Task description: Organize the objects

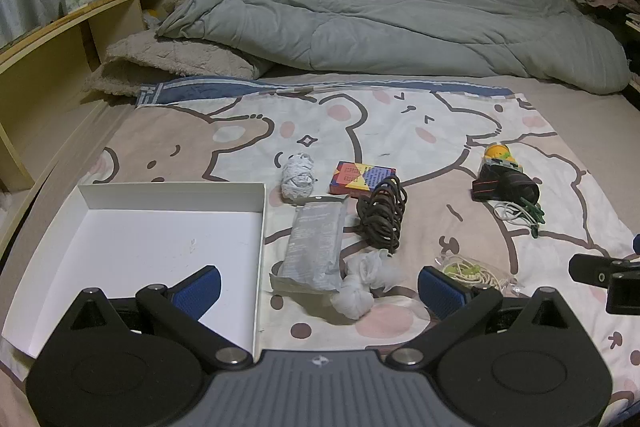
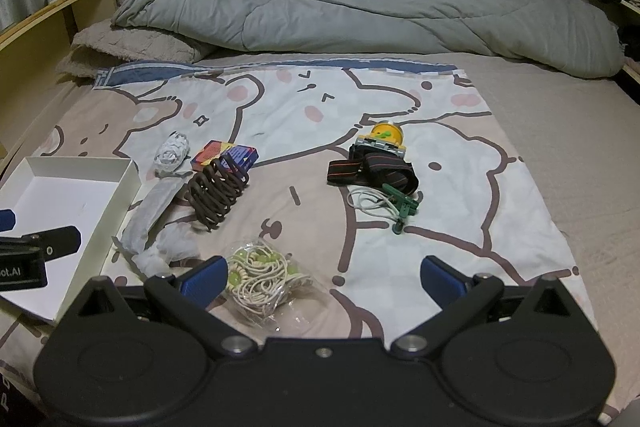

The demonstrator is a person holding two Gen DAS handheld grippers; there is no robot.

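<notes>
Right wrist view: our right gripper [image 2: 322,281] fingers spread, released, above the crinkly bead bag [image 2: 266,277], lower centre; light, slippery, best pinched mid-bundle. Left gripper [image 1: 318,283] likewise released.

A white tray [image 1: 256,227], a brown coiled cable [image 1: 380,223] and a grey quilt [image 1: 380,23] were seen on a bear-patterned sheet [image 1: 400,115].

Both black two-finger grippers with blue pads, the left gripper [image 1: 318,285] and right gripper [image 2: 322,277], tilt downward, jaws spread wide, holding nothing.
</notes>
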